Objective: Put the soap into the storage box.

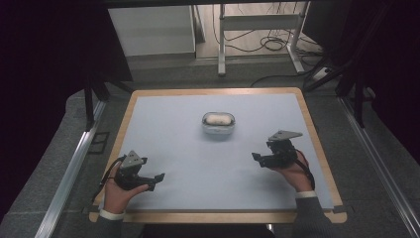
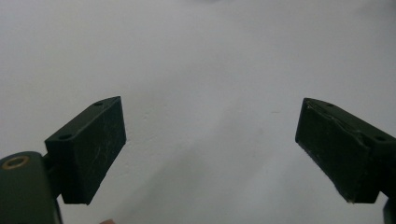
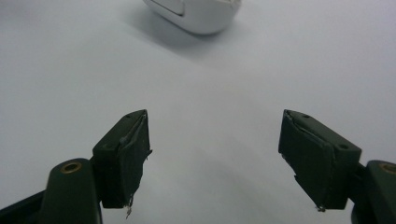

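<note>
Pale table mat (image 1: 198, 163), high view: white container (image 1: 218, 124) upper centre, left gripper (image 1: 154, 181) lower left, right gripper (image 1: 257, 159) mid-right. Both spread wide, nothing between. Right gripper view: container's front wall at top edge.

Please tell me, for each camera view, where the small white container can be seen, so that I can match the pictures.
High view: the white container sits near the middle of the table, a little toward the far edge, apart from both grippers.
Left gripper view: not in it.
Right gripper view: its lower part is cut off by the top edge, left of centre, beyond the open fingers.
Shared landmark: the pale blue-grey table mat.
</note>
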Motion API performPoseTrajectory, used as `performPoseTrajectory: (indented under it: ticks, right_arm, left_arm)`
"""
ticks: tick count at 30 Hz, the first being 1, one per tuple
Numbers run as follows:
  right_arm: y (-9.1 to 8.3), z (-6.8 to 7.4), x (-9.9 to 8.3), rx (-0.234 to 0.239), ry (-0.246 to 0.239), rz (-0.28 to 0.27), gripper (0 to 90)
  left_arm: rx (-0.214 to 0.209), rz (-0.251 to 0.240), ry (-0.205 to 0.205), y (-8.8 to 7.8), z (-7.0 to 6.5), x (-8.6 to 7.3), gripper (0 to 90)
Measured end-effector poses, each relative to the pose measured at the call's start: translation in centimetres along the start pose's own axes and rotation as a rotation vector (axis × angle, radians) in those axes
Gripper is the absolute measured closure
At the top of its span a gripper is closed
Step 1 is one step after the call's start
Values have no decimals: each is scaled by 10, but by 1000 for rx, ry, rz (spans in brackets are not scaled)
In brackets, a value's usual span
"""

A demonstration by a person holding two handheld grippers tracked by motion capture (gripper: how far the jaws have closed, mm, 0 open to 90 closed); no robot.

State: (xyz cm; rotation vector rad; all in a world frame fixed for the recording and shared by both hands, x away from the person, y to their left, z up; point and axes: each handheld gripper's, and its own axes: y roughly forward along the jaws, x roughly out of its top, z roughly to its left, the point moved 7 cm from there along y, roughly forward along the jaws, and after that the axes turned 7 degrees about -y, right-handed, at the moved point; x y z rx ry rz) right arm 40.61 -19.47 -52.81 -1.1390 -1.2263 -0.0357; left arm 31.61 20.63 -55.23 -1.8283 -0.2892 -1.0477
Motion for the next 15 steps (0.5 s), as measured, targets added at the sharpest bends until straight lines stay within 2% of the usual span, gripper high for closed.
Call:
performPoseTrajectory:
  ticks: [5, 11, 15]
  right_arm:
    - [-4, -5, -12, -22, 29, 0, 240]
    - [-10, -10, -10, -50, 34, -32, 238]
    - [-11, -10, -11, -55, 25, -33, 236]
  left_arm:
    - [3, -3, 1, -1, 0, 0, 91]
    - [10, -3, 6, -1, 1, 0, 91]
    - [10, -4, 6, -1, 1, 0, 91]
